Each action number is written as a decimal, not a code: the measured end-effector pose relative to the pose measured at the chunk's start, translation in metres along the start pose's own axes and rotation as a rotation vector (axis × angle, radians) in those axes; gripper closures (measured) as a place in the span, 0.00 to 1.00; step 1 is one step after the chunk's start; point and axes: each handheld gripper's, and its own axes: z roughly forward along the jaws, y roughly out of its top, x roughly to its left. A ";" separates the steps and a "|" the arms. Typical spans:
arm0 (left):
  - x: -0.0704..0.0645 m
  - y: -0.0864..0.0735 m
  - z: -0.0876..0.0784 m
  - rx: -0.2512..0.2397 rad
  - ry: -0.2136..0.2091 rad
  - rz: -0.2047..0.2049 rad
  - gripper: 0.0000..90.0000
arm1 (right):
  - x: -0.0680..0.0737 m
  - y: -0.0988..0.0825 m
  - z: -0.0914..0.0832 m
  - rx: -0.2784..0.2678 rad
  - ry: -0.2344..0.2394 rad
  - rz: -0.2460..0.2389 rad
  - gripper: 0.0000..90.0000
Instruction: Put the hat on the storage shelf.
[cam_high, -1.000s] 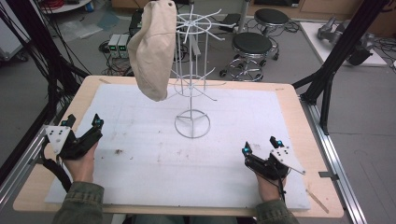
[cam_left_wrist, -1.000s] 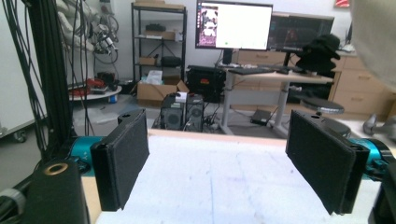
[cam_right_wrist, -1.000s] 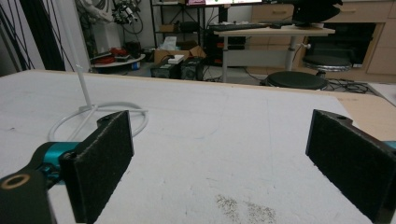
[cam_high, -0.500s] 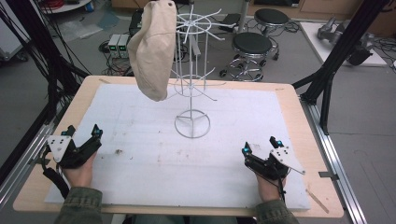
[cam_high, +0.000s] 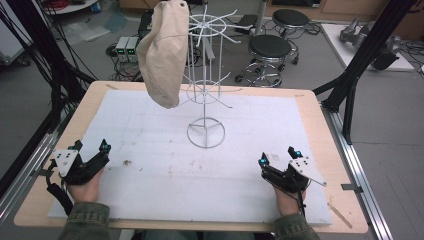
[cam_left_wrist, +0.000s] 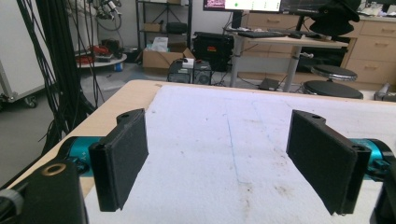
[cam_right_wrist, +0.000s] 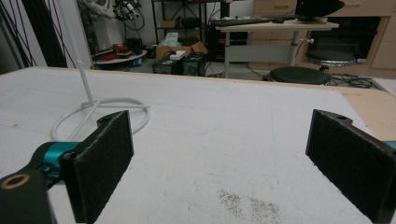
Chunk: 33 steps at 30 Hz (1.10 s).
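Two black claws, left claw (cam_high: 91, 151) and right claw (cam_high: 277, 157), rest released, well apart, on the white-covered wooden tabletop (cam_high: 150, 165); no legible writing.

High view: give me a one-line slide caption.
Beige cap hangs on a white wire rack; left claw and right claw rest open on the table.

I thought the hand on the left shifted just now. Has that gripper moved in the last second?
Yes. The left gripper has slid toward the person's edge of the table, away from the white wire rack.
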 end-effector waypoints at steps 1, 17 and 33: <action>-0.001 0.000 0.000 0.000 -0.001 0.008 0.23 | 0.000 0.000 0.000 0.000 0.000 -0.001 0.07; -0.011 -0.006 0.003 0.039 -0.043 0.009 0.23 | -0.008 -0.002 -0.006 -0.002 -0.006 0.035 0.07; -0.004 -0.007 0.002 0.037 -0.031 -0.048 0.23 | -0.006 -0.003 -0.004 0.009 0.005 0.034 0.07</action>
